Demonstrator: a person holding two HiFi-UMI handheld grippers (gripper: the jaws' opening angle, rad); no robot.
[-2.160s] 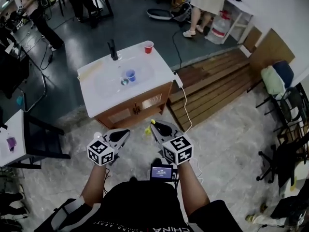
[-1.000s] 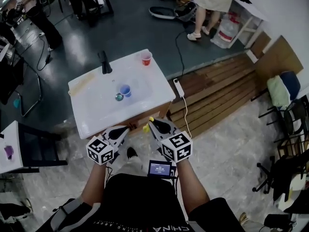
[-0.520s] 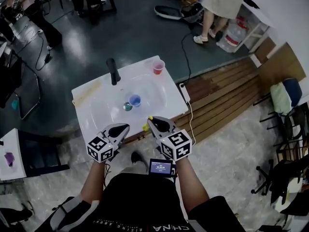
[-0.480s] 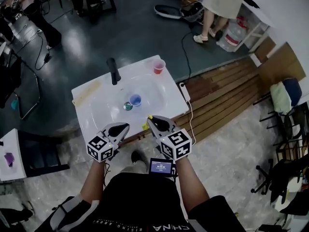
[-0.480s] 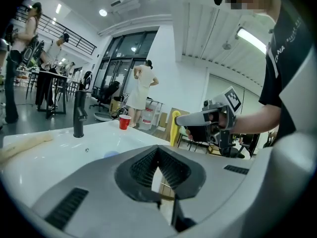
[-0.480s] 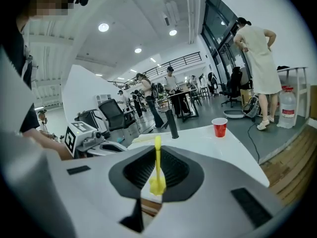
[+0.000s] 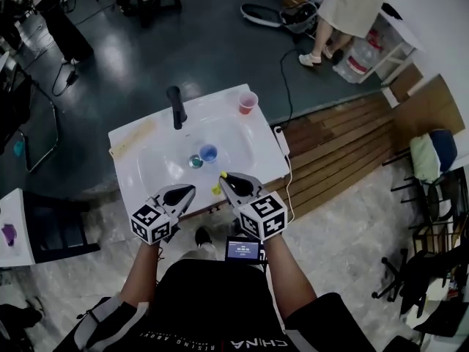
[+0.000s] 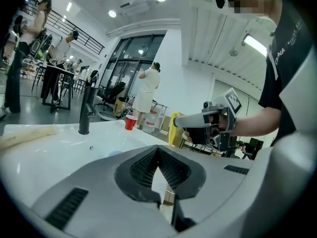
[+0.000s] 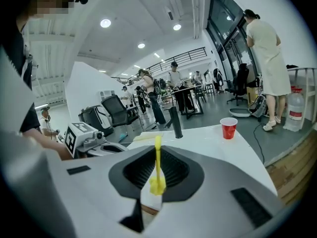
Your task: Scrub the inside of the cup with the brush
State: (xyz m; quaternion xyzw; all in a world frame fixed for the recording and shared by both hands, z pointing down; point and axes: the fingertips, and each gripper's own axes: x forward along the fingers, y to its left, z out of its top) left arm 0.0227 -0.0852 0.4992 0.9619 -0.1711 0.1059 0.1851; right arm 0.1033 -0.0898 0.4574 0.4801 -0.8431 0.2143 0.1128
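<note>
- The blue cup (image 7: 209, 152) sits in the basin of the white sink (image 7: 253, 152), near the black faucet (image 7: 175, 106), on the person's side of it.
- The red cup (image 7: 248, 102) stands on the sink's rim, right of the faucet.
- The right gripper (image 7: 226, 177), well nearer the person than the faucet, pinches the yellow brush (image 9: 158, 175).
- The left gripper (image 7: 187, 191), just beside it, is pressed together and empty.

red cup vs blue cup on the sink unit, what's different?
Colour: the red cup is red, the blue cup blue. Place: the red cup stands on the counter at its far right corner; the blue cup sits in the basin beside the drain. Both look upright, mouths up.
</note>
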